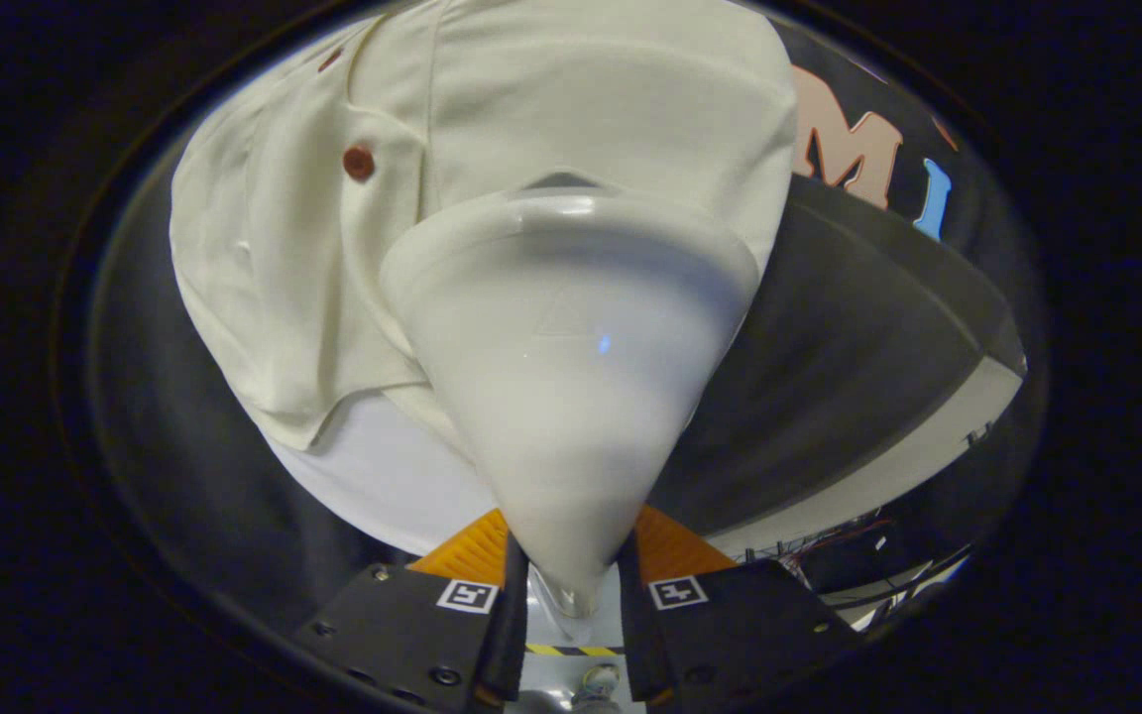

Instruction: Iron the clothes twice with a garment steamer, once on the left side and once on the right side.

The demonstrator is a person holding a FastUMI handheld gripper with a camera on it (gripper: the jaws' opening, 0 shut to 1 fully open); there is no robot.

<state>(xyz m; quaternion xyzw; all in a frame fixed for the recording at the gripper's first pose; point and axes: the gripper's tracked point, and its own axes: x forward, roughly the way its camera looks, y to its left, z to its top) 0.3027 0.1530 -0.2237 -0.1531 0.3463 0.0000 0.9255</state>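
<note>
We see one white, smooth plastic garment steamer (571, 367), cone-shaped, its narrow handle end clamped between the jaws of the gripper (571, 585); both fingers (514, 615) press against that neck from either side, so the jaws are closed on the steamer. The wide head of the steamer points away from the jaws and lies against one cream-coloured cloth shirt (492, 149), which hangs just beyond it. The head sits on the shirt's panel to the right of the button placket. On the steamer's body we make out a faint triangular mark and one small bluish glint; no brand name or writing can be read on it.

We count one round dark-red button (359, 163) on the placket, up and to the left of the steamer's head, and a sliver of a second dark-red mark (330, 60) higher along the same placket, too cut off to tell whether it is a button. Below the shirt's hem, left of the steamer's neck, a white undergarment or lining (373, 476) shows. Each finger carries one square black-and-white marker tag (467, 596), two in all, flanking the steamer's neck.
</note>
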